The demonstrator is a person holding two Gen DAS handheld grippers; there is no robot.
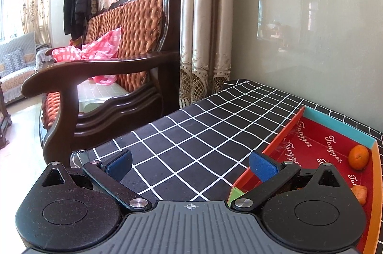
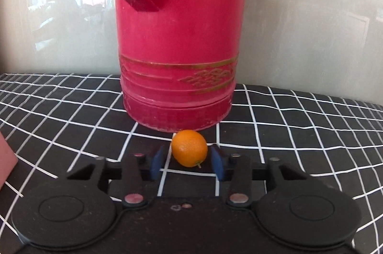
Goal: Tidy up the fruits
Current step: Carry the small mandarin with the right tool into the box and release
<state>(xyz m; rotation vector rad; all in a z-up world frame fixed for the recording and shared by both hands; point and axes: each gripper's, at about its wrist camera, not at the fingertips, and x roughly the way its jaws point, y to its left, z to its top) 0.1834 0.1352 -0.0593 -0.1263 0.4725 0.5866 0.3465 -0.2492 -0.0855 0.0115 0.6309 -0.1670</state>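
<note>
In the right wrist view a small orange kumquat (image 2: 189, 148) lies on the black checked tablecloth (image 2: 71, 115), just in front of a tall red thermos (image 2: 177, 50). My right gripper (image 2: 189, 163) is open, its blue pads either side of the kumquat with small gaps. In the left wrist view my left gripper (image 1: 190, 166) is open and empty above the cloth, its right finger over the near left corner of a red tray (image 1: 318, 141). The tray holds a small orange fruit (image 1: 358, 157) and another orange piece (image 1: 360, 193), partly hidden.
A dark wooden armchair (image 1: 100, 77) with an orange cushion and pink cloth stands off the table's left edge. Curtains (image 1: 205, 22) and a pale glossy wall (image 1: 311, 26) back the table. A pinkish object (image 2: 6, 158) shows at the right wrist view's left edge.
</note>
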